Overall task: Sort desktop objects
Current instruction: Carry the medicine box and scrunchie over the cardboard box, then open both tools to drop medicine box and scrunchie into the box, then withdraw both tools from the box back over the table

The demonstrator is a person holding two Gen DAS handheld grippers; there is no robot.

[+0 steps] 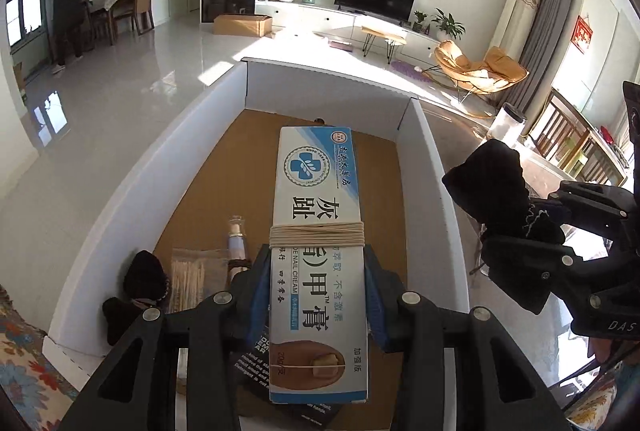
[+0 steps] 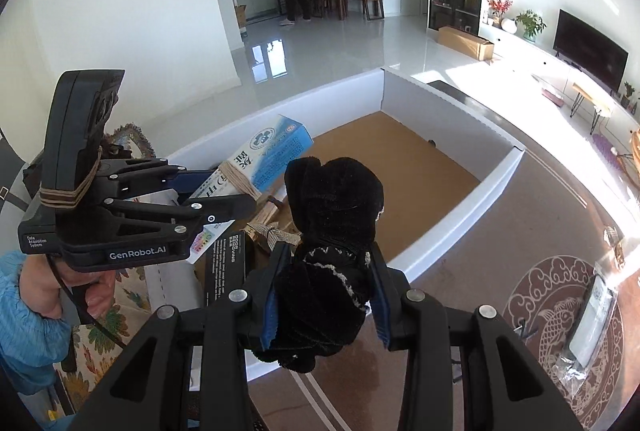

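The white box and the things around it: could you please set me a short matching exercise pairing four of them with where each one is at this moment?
Things:
1. cream carton
2. black velvet pouch
3. second black pouch
4. white box

Places:
A. lying at the near left of the box floor
B. clamped in the left tongs
C. under both tongs, with a brown floor
D. clamped in the right tongs

Pairs: 1-B, 2-D, 3-A, 4-C

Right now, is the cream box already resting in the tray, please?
No. The cream box is held above the tray, clamped in the left claw.
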